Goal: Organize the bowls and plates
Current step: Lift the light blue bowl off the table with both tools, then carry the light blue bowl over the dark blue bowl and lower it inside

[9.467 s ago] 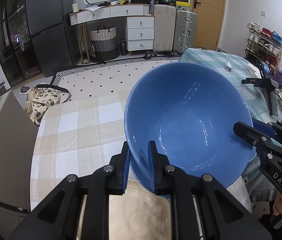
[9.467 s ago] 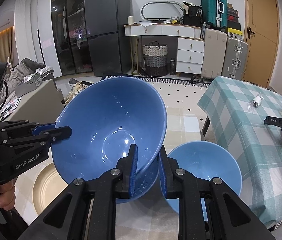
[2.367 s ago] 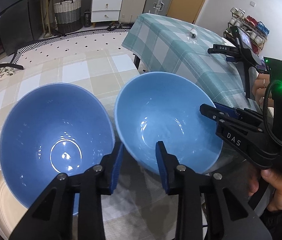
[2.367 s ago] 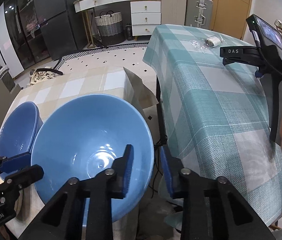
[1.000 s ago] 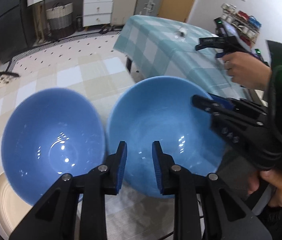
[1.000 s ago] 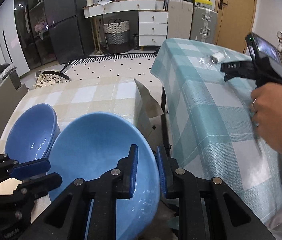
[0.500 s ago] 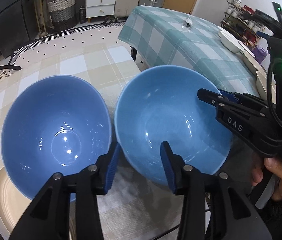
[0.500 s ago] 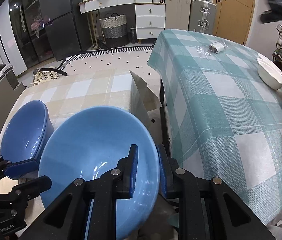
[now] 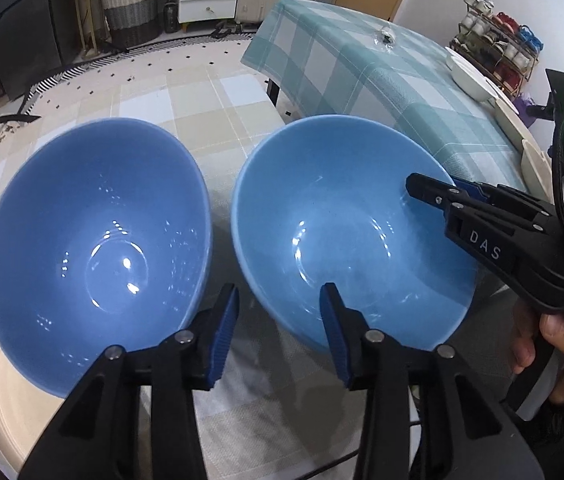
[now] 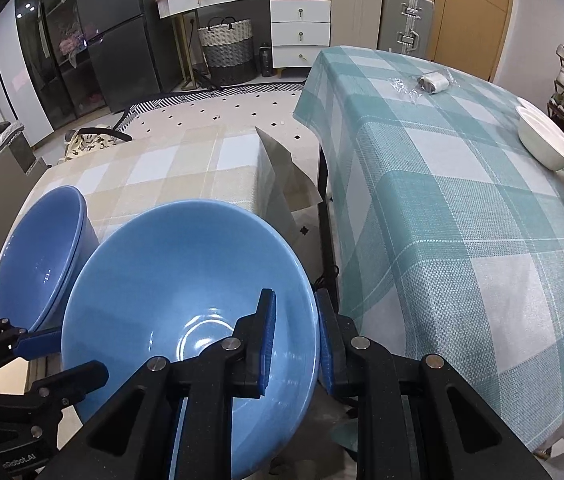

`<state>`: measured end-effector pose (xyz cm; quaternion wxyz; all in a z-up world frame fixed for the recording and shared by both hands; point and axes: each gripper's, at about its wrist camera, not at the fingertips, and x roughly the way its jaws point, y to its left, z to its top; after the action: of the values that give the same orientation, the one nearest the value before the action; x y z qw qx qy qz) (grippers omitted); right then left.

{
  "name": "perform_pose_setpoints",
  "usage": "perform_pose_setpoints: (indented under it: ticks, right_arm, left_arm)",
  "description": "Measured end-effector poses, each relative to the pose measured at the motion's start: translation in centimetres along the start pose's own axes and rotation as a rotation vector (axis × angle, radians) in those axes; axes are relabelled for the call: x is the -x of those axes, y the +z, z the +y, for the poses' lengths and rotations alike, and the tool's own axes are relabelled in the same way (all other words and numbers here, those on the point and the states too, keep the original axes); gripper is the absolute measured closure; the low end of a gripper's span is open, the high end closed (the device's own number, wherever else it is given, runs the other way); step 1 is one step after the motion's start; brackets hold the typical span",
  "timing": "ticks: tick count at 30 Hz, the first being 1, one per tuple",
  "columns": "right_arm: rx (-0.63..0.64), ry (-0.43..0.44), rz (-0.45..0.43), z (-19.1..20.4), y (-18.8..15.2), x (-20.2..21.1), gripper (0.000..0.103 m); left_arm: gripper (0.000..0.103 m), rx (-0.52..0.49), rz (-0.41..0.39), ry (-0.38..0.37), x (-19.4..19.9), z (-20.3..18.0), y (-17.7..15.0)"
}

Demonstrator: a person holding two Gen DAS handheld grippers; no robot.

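Observation:
Two blue bowls stand side by side on the beige checked table. The darker left bowl (image 9: 93, 236) rests on a cream plate (image 9: 5, 404); it also shows in the right wrist view (image 10: 37, 260). The lighter right bowl (image 9: 346, 232) is tilted, and my right gripper (image 10: 294, 340) is shut on its near right rim (image 10: 185, 320); that gripper also shows in the left wrist view (image 9: 442, 192). My left gripper (image 9: 277, 332) is open and empty, its fingers in front of the gap between the two bowls.
A teal checked table (image 10: 462, 184) stands to the right with a white bowl (image 10: 542, 140), cream plates (image 9: 534, 164) and a small wrapped item (image 10: 434, 82). A narrow gap with a dark frame (image 10: 326, 224) separates the tables.
My left gripper has opened wider and drawn back from the light bowl's rim. My right gripper stays shut on that bowl, which has tilted slightly.

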<state>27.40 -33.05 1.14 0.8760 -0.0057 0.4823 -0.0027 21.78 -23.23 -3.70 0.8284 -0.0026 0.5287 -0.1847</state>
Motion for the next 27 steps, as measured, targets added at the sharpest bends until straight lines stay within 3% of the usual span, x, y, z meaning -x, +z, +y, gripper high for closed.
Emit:
perform_pose_setpoints:
  ticks: [2, 11, 27]
  right_arm:
    - [0.003, 0.004, 0.004, 0.0, -0.1, -0.1, 0.084]
    - [0.004, -0.007, -0.004, 0.2, -0.3, 0.6, 0.084]
    - [-0.018, -0.005, -0.175, 1.2, 0.3, 7.2, 0.084]
  left_arm:
    - [0.08, -0.007, 0.002, -0.01, 0.0, -0.1, 0.0]
    - [0.081, -0.056, -0.03, 0.018, 0.7, -0.7, 0.2]
    - [0.081, -0.069, -0.148, -0.001, 5.4, -0.2, 1.2]
